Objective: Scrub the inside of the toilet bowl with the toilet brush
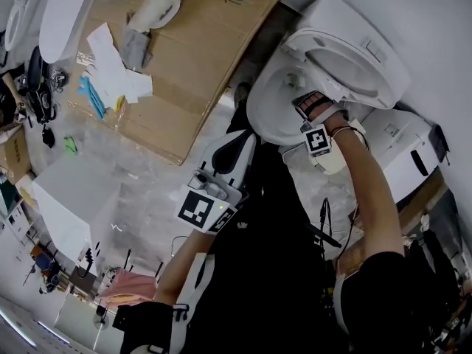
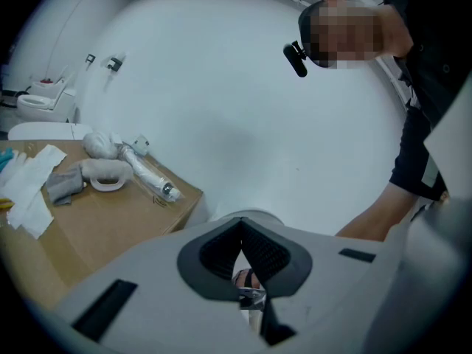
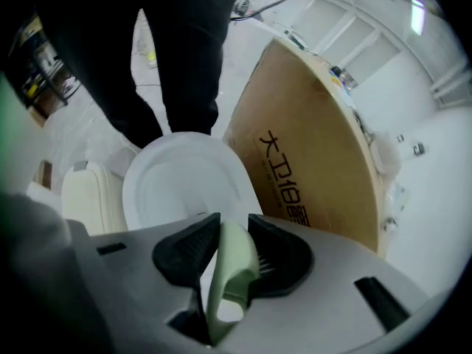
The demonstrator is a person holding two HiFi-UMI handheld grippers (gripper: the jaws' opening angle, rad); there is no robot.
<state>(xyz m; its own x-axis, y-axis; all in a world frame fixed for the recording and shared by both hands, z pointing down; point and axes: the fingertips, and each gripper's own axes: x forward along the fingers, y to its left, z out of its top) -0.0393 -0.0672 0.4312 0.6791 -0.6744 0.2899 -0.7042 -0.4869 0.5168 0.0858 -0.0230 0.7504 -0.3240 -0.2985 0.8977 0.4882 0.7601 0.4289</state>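
Observation:
The white toilet bowl (image 1: 274,108) stands at the upper right of the head view with its lid (image 1: 354,50) raised. My right gripper (image 1: 307,105) hangs over the bowl's rim, shut on the pale green handle of the toilet brush (image 3: 231,275). In the right gripper view the handle runs between the jaws toward the bowl (image 3: 184,190) below. The brush's head is not clearly visible. My left gripper (image 1: 242,140) is held off to the left of the bowl, away from it. Its jaws (image 2: 241,231) are shut and empty, and they point at a white wall.
A large cardboard sheet (image 1: 195,54) lies left of the toilet with white papers (image 1: 114,68), a grey cloth (image 1: 135,49) and wrapped items on it. A white box (image 1: 74,198) stands at lower left, a white unit (image 1: 402,150) right of the toilet. Cables (image 1: 324,223) lie on the floor.

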